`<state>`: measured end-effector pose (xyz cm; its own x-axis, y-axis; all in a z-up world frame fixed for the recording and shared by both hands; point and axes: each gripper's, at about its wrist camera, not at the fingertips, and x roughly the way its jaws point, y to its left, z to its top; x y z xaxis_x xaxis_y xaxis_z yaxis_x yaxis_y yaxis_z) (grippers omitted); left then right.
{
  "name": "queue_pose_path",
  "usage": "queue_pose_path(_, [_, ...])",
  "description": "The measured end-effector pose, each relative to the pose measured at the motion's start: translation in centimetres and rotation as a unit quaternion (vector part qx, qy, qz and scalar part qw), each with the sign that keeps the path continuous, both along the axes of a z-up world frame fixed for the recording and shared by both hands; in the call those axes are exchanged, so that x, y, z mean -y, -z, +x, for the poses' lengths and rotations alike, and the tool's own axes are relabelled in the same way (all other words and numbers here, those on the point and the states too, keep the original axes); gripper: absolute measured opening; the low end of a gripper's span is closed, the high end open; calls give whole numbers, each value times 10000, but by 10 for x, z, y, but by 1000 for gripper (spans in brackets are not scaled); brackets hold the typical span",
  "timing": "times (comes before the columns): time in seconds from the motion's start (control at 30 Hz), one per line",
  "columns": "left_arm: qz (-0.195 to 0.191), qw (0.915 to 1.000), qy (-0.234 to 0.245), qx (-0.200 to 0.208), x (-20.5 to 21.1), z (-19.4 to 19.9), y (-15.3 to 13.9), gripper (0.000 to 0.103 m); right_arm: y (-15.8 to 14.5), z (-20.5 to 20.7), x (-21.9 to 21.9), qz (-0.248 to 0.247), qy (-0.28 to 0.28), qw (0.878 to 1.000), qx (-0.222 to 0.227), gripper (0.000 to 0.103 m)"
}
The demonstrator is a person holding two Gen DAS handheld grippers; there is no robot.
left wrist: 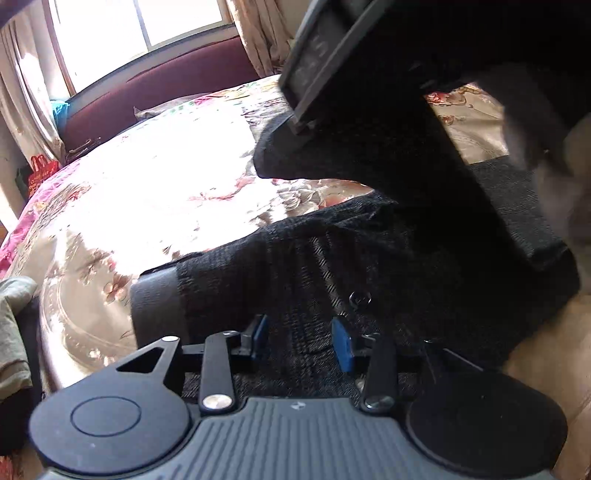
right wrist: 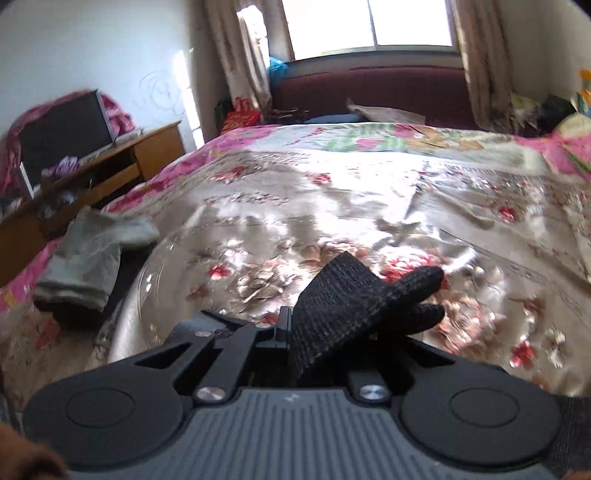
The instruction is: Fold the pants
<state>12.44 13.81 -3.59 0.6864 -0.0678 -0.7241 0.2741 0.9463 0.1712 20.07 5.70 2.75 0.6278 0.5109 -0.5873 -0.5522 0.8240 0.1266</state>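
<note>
Left gripper (left wrist: 301,341): fingers spread apart, the blue pads (left wrist: 341,345) well separated and gripping nothing. It sits low over the black knit pants (left wrist: 295,266), which lie across the near part of the bed with the grey waistband (left wrist: 157,306) turned toward the left in the left wrist view. A small round button (left wrist: 360,300) shows on the cloth just ahead of the pads.

Right gripper (right wrist: 295,332): fingers closed tight on a fold of the pants (right wrist: 343,306); the cloth stands up out of the jaws and flops forward and to the right in two rounded lobes. In the left wrist view the same gripper (left wrist: 306,125) appears at upper right, raised above the bed, with a dark length of the pants hanging from it down to the part that lies flat. That region is dark and blurred, so the exact point of the grip there is unclear.

Surface: a floral bedspread (right wrist: 369,206), pink-bordered, glossy and strongly lit from the window (right wrist: 369,26). A maroon headboard (right wrist: 388,88) stands at the far end between beige curtains (right wrist: 236,55).

Other items: a crumpled grey-green garment (right wrist: 85,258) at the bed's left edge, apart from the pants. Beyond it stands a wooden desk (right wrist: 147,155) carrying a dark monitor (right wrist: 66,129).
</note>
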Motion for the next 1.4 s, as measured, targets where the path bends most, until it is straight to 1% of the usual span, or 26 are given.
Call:
queue_pose_path(0.07, [10,9999,-98,-77,-13,-6,-1,54,15,-5,-32,-447,-413,9981,45,12])
queue_pose_path(0.1, [11,9998,-139,-109,-23,-8,-3,54,24,-8,-46,-785,-643,9948,-50,14])
queue_pose_path(0.13, [9,9998,-168,-127,-28,-12,-4,54,31,-11,-55,-968,-823,9918,-162,17])
queue_pose_path(0.17, [-6,9997,-192,-146,-33,-15,-5,54,35,-17,-59,-932,-971,9906,-260,19])
queue_pose_path(0.2, [-26,9996,-223,-151,-37,-19,-6,54,36,-22,-63,-936,-1078,9894,-277,23])
queue_pose_path(0.23, [-48,9995,-256,-155,-41,-22,-7,54,37,-27,-68,-1047,-1186,9872,-210,32])
queue_pose_path(0.3, [-126,9990,-367,-203,-47,-24,-6,54,35,-35,-75,-1221,-1251,9846,-23,33])
queue_pose_path(0.37, [-136,9986,-463,-236,-52,-25,-5,54,33,-34,-76,-1194,-1345,9836,-108,36])
queue_pose_path(0.43, [-73,9982,-546,-240,-56,-30,-7,54,31,-34,-74,-1009,-1510,9830,-255,39])
queue_pose_path(0.57, [-159,9941,-980,-438,-71,-42,-11,54,34,-46,-77,-940,-1802,9786,-315,39])
queue_pose_path(0.6, [-101,9931,-1067,-470,-73,-45,-12,54,35,-46,-78,-879,-1844,9782,-375,39])
queue_pose_path(0.67, [82,9916,-1190,-503,-77,-49,-16,54,30,-46,-73,-569,-1994,9767,-558,39])
queue_pose_path(0.73, [197,9900,-1301,-516,-86,-44,-21,54,21,-47,-62,-305,-2019,9769,-633,43])
queue_pose_path(0.83, [421,9913,-1229,-200,-88,-31,-40,54,5,-41,-20,-113,-1543,9849,-776,46])
queue_pose_path(0.9, [462,9939,-982,209,-79,-19,-58,54,2,-32,20,-119,-1019,9903,-937,48])
queue_pose_path(0.93, [460,9947,-829,405,-70,-8,-61,54,1,-27,44,-179,-672,9927,-983,48])
queue_pose_path(1.0, [323,9961,-478,664,-46,12,-67,54,4,-19,89,-296,1,9951,-944,48])
queue_pose_path(1.07, [131,9967,-135,791,-18,30,-61,54,14,-9,132,-357,618,9920,-1046,48])
queue_pose_path(1.13, [104,9962,313,807,17,44,-47,55,29,-1,162,-394,948,9880,-1153,48])
queue_pose_path(1.2, [392,9943,648,757,41,51,-22,55,54,3,188,-757,1282,9822,-1144,48])
queue_pose_path(1.23, [537,9943,726,570,44,55,-7,55,67,7,199,-905,1394,9780,-1264,45])
queue_pose_path(1.27, [712,9947,709,220,43,60,14,57,80,9,216,-950,1543,9727,-1453,39])
queue_pose_path(1.3, [727,9947,710,119,38,60,26,57,80,8,226,-804,1602,9716,-1547,35])
queue_pose_path(1.33, [702,9950,701,151,35,56,26,57,73,4,236,-598,1686,9715,-1555,36])
queue_pose_path(1.37, [767,9947,677,95,37,52,20,57,63,-1,245,-414,1810,9713,-1487,44])
queue_pose_path(1.4, [857,9942,653,35,39,51,13,56,54,-6,255,-249,1983,9695,-1421,47])
